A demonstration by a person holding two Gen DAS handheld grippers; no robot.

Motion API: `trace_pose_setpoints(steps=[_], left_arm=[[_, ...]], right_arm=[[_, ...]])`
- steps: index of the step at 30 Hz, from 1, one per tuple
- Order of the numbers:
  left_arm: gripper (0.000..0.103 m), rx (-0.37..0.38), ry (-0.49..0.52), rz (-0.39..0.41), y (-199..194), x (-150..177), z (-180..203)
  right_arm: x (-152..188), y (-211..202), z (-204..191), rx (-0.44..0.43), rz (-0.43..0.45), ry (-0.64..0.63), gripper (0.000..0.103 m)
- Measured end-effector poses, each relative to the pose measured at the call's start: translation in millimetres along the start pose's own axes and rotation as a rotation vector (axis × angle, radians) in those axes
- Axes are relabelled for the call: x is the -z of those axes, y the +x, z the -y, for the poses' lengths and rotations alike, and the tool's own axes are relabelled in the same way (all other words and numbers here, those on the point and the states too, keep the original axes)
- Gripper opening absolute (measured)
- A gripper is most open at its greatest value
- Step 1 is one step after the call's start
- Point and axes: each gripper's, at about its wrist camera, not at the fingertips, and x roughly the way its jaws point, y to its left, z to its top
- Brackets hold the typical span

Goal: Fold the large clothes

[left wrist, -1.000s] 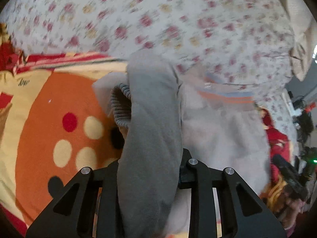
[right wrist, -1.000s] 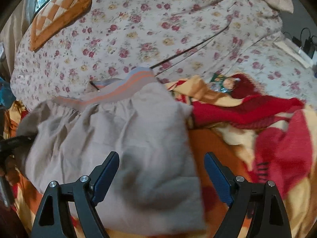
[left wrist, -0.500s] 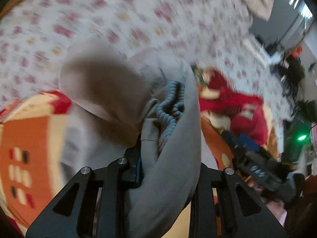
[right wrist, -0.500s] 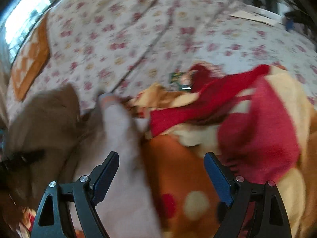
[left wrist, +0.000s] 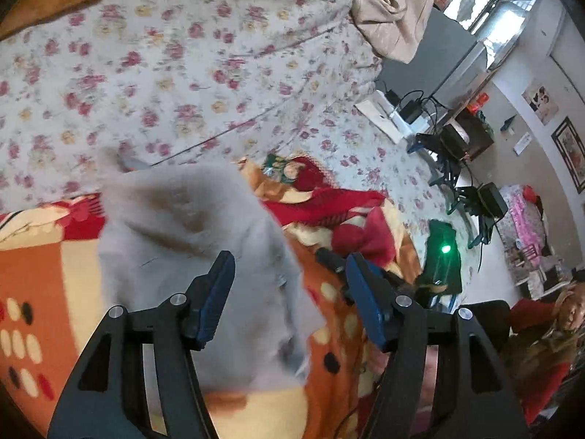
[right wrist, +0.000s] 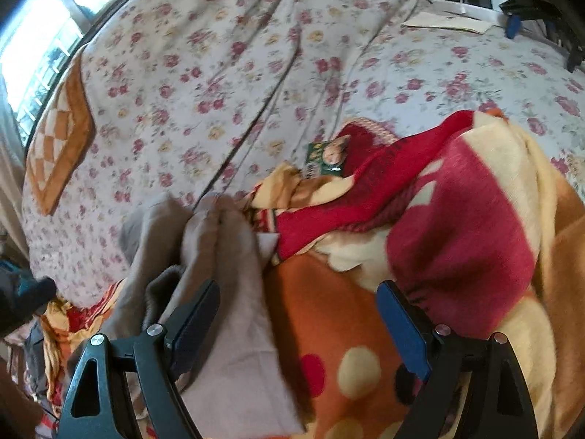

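Note:
A grey garment (left wrist: 190, 256) lies folded over on an orange, red and cream blanket (left wrist: 47, 267). My left gripper (left wrist: 287, 274) is open and empty just above the garment's right edge. In the right wrist view the grey garment (right wrist: 226, 292) lies bunched to the left on the blanket (right wrist: 457, 237). My right gripper (right wrist: 298, 301) is open and empty, its left finger over the garment's edge and its right finger over the blanket.
A floral bedsheet (left wrist: 175, 66) covers the bed behind the blanket. A beige cloth (left wrist: 387, 3) lies at the far corner. A small green packet (right wrist: 325, 157) rests at the blanket's far edge. Electronics and cables (left wrist: 449, 146) stand beyond the bed's right side.
My left gripper has let go of the grey garment and opened; the garment now lies folded over on the blanket. My right gripper stayed open and swung right.

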Motion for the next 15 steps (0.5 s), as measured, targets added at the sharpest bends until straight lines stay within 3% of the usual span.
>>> trace_pose_setpoints(steps=[3,6,9,15], left_arm=[[0.063,-0.094,-0.023,-0.003,-8.7,26.3,-24.5],[0.063,-0.176,-0.012,-0.036,-5.1,57.8,-45.7],[0.063,-0.224,-0.025,-0.067,3.9,87.5,-65.9],[0.063,-0.271,-0.049,-0.094,17.2,119.4,-82.9]], right_arm=[[3.8,-10.0,-7.5,-0.071,0.015,-0.003,0.086],[7.2,-21.2,-18.2,-0.198,0.019,0.017,0.086],[13.0,-18.1,-37.0,-0.297,-0.041,0.022,0.090],[21.1,18.7,-88.4,-0.264,-0.159,-0.079,0.090]])
